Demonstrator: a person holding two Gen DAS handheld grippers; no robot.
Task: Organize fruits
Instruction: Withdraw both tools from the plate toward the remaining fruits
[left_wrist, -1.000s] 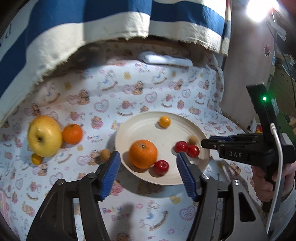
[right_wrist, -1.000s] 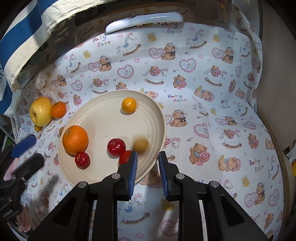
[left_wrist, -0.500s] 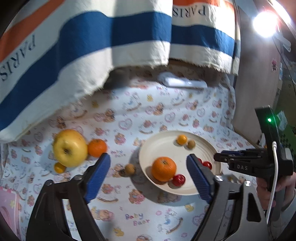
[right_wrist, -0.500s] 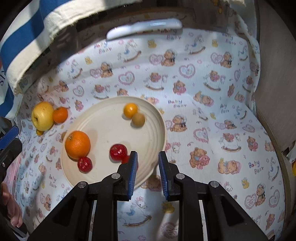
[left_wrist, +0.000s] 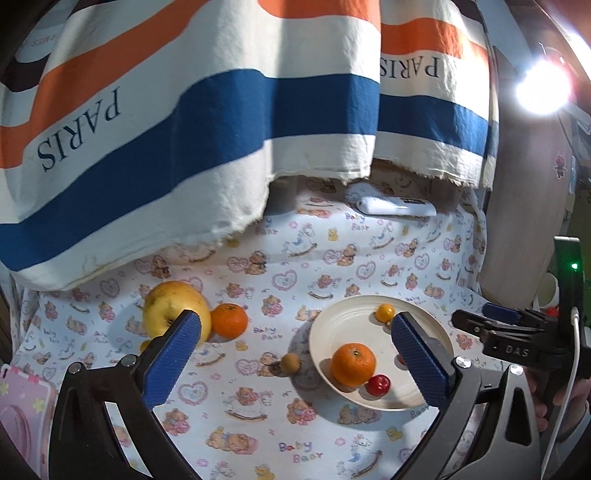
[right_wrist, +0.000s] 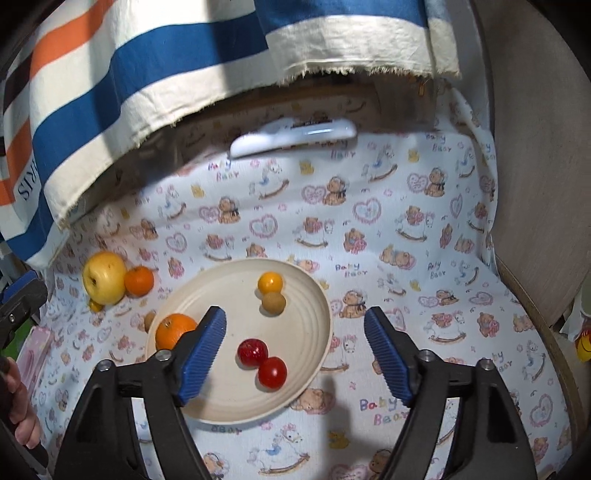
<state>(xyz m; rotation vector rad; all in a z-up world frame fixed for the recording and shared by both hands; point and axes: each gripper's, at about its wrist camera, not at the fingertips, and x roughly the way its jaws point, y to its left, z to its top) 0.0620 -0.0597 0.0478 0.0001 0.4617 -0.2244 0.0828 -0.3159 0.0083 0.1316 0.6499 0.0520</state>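
On the cream plate (right_wrist: 317, 295), glossy red and orange fruits (right_wrist: 252, 352); both tongs (left_wrist: 295, 354) (right_wrist: 293, 350) spread wide, empty.

Black two-finger grippers (left_wrist: 295, 347) (right_wrist: 293, 349), ribbed blue pads (left_wrist: 171, 363), silver screws — white cable, "DAS" marking

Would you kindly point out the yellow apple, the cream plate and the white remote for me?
yellow apple (right_wrist: 104, 277), right wrist view, on its rounded front skin.
cream plate (right_wrist: 221, 291), right wrist view, on a bare part of its ribbed inner surface.
white remote (left_wrist: 397, 206), left wrist view, on the middle of its body.
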